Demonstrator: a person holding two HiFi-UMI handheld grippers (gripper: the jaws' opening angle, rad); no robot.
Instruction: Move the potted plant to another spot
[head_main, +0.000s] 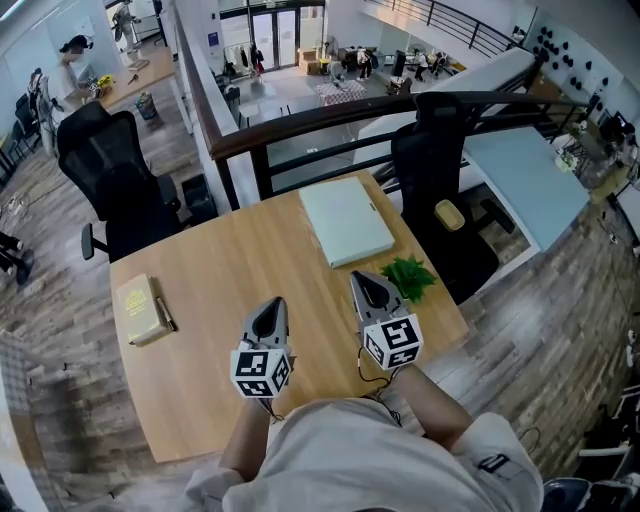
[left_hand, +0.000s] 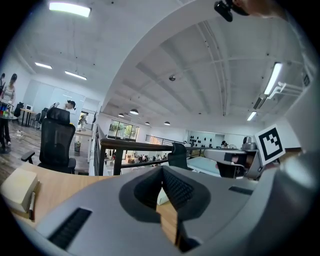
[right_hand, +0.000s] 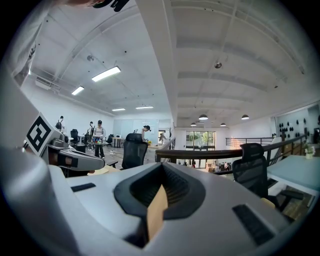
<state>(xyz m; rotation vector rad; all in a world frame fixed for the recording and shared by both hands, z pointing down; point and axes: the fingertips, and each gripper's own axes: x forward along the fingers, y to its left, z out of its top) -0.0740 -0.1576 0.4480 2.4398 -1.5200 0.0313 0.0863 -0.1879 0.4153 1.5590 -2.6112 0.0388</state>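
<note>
Head view: left gripper (head_main: 272, 304) and right gripper (head_main: 363, 279) are closed and empty. We judge the plant (head_main: 408, 276) light, soft-topped, crushable — we would grip low, at its hidden base.

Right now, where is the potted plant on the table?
In the head view, the potted plant sits by the right edge of the table, just right of the right gripper and nearer the person than the pale green flat case.

There are two grippers (head_main: 275, 303) (head_main: 360, 278), one potted plant (head_main: 408, 275), one closed laptop (head_main: 347, 220), one book (head_main: 140, 308), one pen (head_main: 165, 313) and two black chairs (head_main: 115, 175) (head_main: 430, 160) by one worktop (head_main: 250, 260).
</note>
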